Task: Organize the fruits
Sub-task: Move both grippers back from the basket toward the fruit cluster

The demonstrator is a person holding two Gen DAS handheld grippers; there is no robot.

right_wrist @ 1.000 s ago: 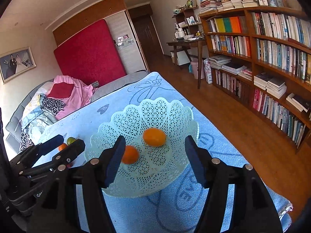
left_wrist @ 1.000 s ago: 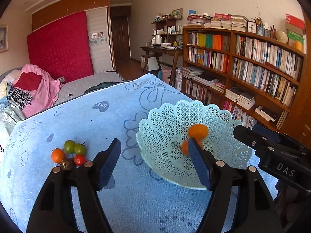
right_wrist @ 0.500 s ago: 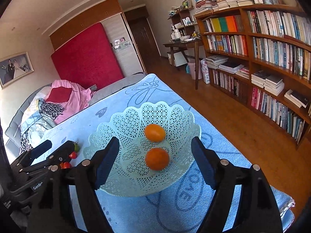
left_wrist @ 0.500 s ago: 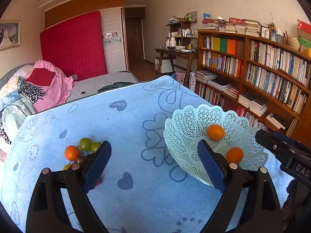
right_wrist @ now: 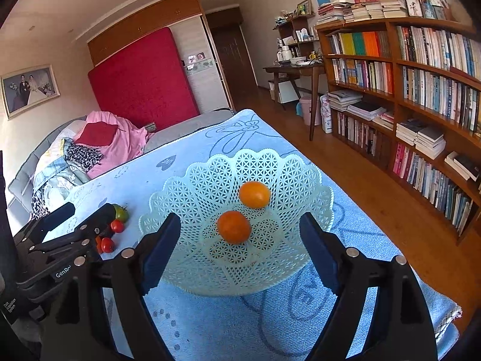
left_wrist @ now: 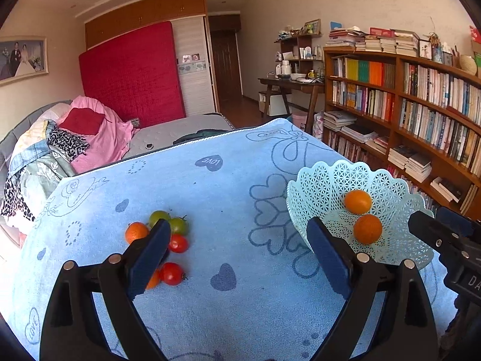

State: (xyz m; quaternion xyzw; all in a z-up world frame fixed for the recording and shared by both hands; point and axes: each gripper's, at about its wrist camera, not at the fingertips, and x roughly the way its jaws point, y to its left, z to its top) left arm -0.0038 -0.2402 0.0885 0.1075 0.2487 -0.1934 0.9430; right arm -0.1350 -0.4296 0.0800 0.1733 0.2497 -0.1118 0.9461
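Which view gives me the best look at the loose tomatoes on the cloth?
The left wrist view. The tomatoes lie spread on the cloth just ahead, colours clear, though one finger covers part of the cluster. In the right wrist view they are small at the left edge, mostly hidden behind the left tongs.

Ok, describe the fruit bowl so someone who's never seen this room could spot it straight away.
Find the blue patterned blanket spread over the bed. On the side nearest the bookshelf sits a pale mint plastic basket with lattice walls and a scalloped rim. It is the only container there, and it holds two orange fruits, while the other fruits lie loose on the blanket.
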